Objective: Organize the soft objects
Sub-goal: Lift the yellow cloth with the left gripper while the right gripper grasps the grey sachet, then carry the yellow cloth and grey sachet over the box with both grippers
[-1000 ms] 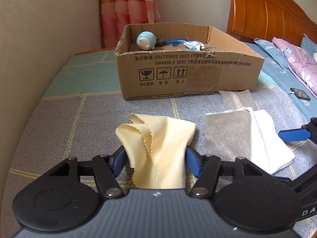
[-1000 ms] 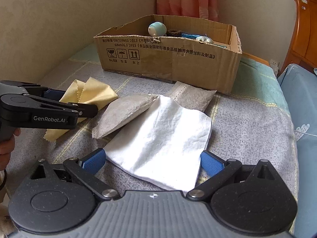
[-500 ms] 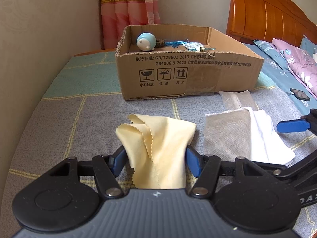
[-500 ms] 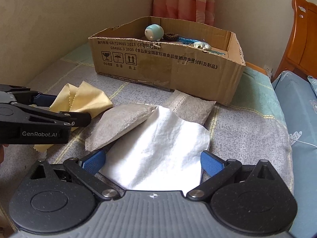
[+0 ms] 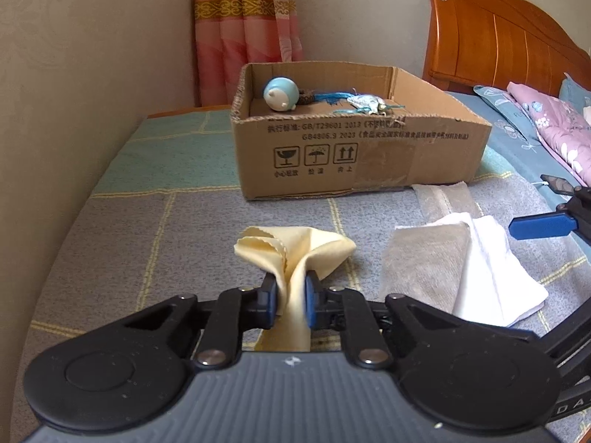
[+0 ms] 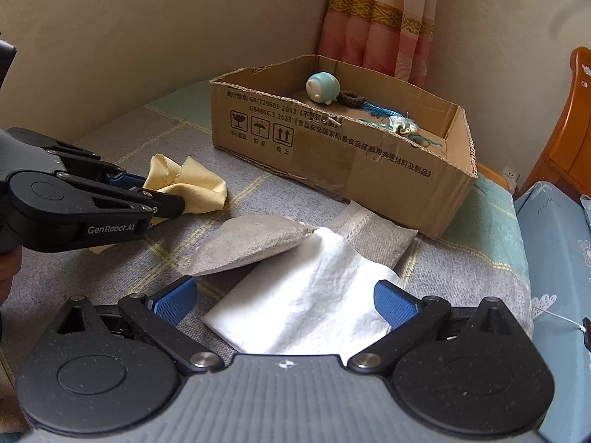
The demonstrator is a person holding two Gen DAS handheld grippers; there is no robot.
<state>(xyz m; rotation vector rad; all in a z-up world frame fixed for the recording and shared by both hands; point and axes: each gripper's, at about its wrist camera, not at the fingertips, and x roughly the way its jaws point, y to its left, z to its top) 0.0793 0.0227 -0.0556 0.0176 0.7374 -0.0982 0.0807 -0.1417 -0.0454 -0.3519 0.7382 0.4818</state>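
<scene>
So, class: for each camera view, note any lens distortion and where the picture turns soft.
Left wrist: fisheye bows the wooden headboard and leaves dark corners; print on the brown cardboard box is slightly soft. Right wrist: the wall bends, and the grey folded cloth blurs along its near edge.

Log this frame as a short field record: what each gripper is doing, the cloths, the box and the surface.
left gripper: shut on yellow cloth, pinched into a bunch
right gripper: open, a finger either side of white cloth
grey cloth: folded, overlapping the white cloth's far edge
cardboard box: open top, behind the cloths; holds a small blue toy and a tasselled item
surface: grey and green checked bedcover
</scene>
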